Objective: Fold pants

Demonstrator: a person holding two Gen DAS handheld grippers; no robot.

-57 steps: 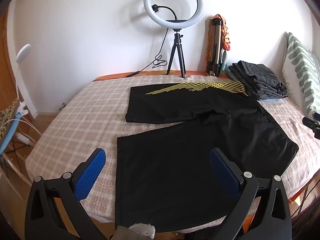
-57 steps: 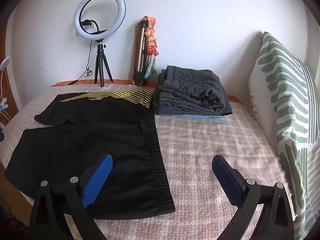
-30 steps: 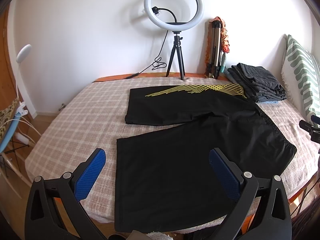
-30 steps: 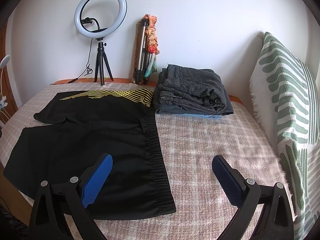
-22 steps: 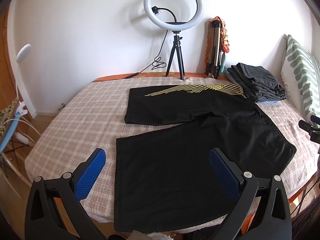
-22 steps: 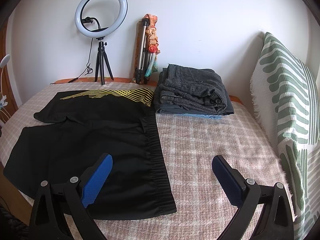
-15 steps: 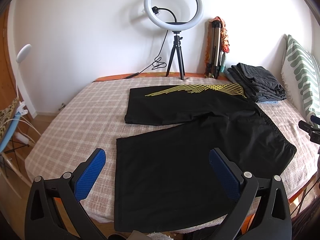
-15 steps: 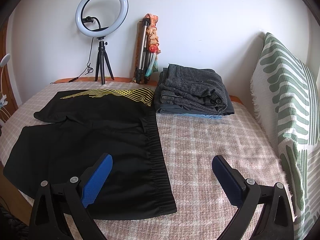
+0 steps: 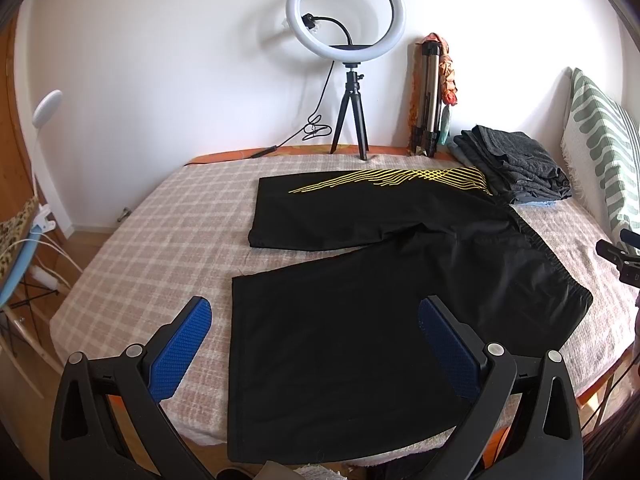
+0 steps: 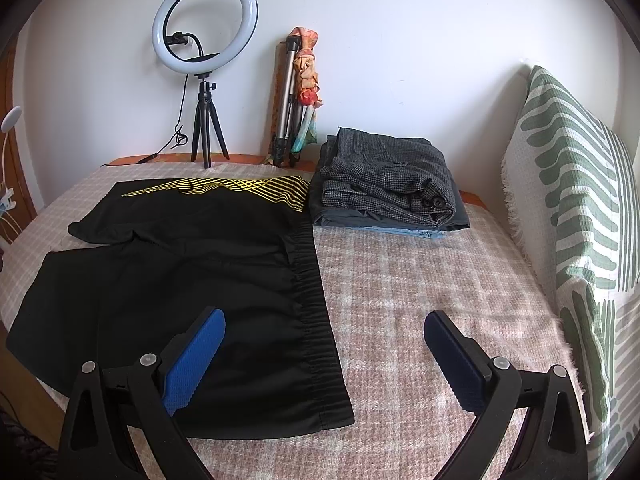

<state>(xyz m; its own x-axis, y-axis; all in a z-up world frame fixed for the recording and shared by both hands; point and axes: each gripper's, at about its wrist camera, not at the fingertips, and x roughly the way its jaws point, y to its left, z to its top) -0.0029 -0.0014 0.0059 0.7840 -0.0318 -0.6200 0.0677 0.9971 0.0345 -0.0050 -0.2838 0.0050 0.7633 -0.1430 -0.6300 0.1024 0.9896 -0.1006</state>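
Black pants (image 9: pixel 360 300) with a yellow line pattern on the far leg lie spread flat on the checked bed cover (image 9: pixel 180 232), legs pointing left, waistband to the right. My left gripper (image 9: pixel 316 312) hovers open above the near leg's hem end, holding nothing. In the right wrist view the same pants (image 10: pixel 180 272) fill the left half, the elastic waistband (image 10: pixel 312 288) running toward me. My right gripper (image 10: pixel 324 322) hangs open above the near waistband corner, empty.
A folded stack of grey clothes (image 10: pixel 384 184) sits beyond the waistband. A green-patterned pillow (image 10: pixel 576 220) stands along the right. A ring light on a tripod (image 9: pixel 348 32) and a folded tripod (image 9: pixel 428 96) stand at the wall. The bed's near edge (image 9: pixel 132 368) drops off.
Both grippers stay open and nearly still; the views have only drifted slightly. The pants have not moved.
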